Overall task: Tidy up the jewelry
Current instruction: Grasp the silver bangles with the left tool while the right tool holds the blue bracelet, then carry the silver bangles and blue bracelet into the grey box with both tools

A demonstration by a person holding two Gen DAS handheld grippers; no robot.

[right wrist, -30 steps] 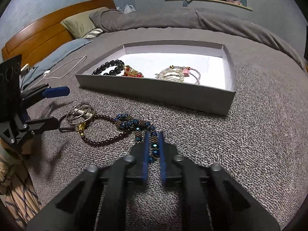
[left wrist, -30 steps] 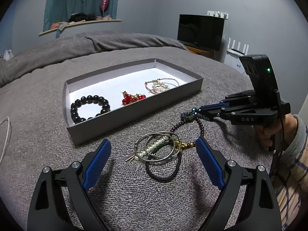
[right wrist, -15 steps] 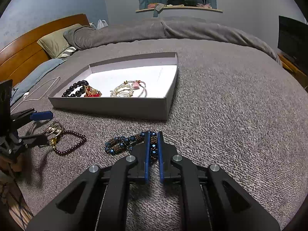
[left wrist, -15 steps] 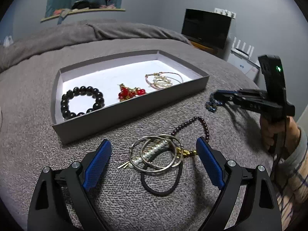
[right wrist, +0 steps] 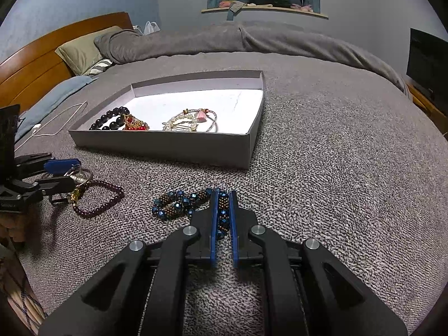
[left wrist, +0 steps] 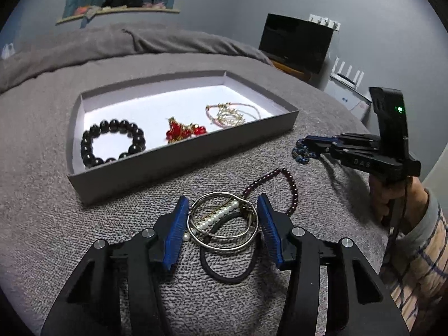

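Note:
A grey box (left wrist: 179,156) (right wrist: 196,148) on the bed holds a black bead bracelet (left wrist: 112,142), a red bead piece (left wrist: 183,133) and a gold and pink bracelet (left wrist: 232,113). My left gripper (left wrist: 222,210) has its blue pads closed against both sides of the silver bangles (left wrist: 221,224), which lie over a pearl strand and a black hair tie (left wrist: 226,266). A dark red bead bracelet (left wrist: 280,187) (right wrist: 98,198) lies beside them. My right gripper (right wrist: 223,198) is shut on a blue bead bracelet (right wrist: 179,204) right of the box's near corner.
A white cable (right wrist: 53,123) lies left of the box. Pillows and a wooden headboard (right wrist: 42,58) are at the far left. A folded grey duvet (right wrist: 252,39) lies across the back. A TV (left wrist: 296,42) stands to the right.
My left gripper moved forward and closed its jaws from wide open onto the silver bangles. My right gripper holds the blue bracelet and shifted only slightly.

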